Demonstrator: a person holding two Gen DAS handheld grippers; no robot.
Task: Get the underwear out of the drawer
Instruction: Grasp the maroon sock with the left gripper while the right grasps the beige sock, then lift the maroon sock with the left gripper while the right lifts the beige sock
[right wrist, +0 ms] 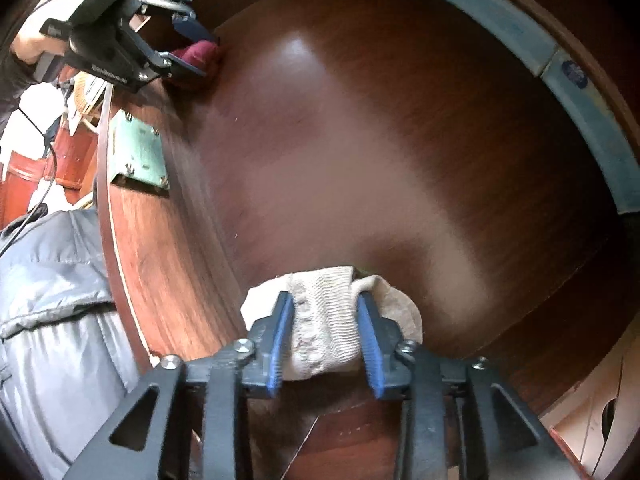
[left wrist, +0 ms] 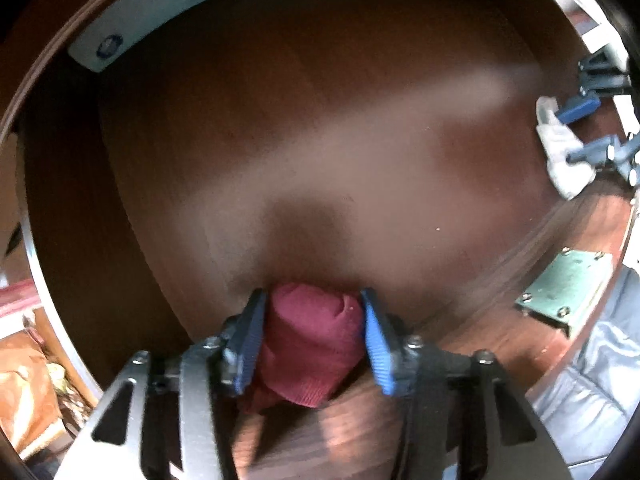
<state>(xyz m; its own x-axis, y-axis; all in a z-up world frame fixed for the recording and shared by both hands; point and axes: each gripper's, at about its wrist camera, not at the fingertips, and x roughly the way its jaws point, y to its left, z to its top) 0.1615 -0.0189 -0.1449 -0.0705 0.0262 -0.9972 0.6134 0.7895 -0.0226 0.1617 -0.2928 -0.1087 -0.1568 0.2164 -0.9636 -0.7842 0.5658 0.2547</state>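
- Maroon ribbed cloth fills the bottom centre of the left wrist view: the maroon underwear (left wrist: 310,344) sits between my left gripper (left wrist: 316,336) fingers, whose blue pads press its two sides, so I read this as a narrow clamp on the bundle. It rests on the brown wooden drawer floor (left wrist: 320,128), low against the near wall.
- At the right edge of that same view I see my right gripper (left wrist: 580,128) with a white underwear (left wrist: 560,152) piece between its blue pads.
- Moving to the right wrist view, the white underwear (right wrist: 324,320), a knitted, folded bundle, lies at bottom centre with the right gripper (right wrist: 326,332) fingers drawn in against it on both sides; I judge it held.
- In the upper left of this view the left gripper (right wrist: 188,46) reaches down with the maroon underwear (right wrist: 200,54) in its fingers, at the drawer's near edge. A hand (right wrist: 28,48) holds that tool.
- A greenish metal plate (right wrist: 140,152) sits on the drawer front at left.
- As I judge it, both pieces are gripped but still inside the drawer; lifting them clear is what remains.
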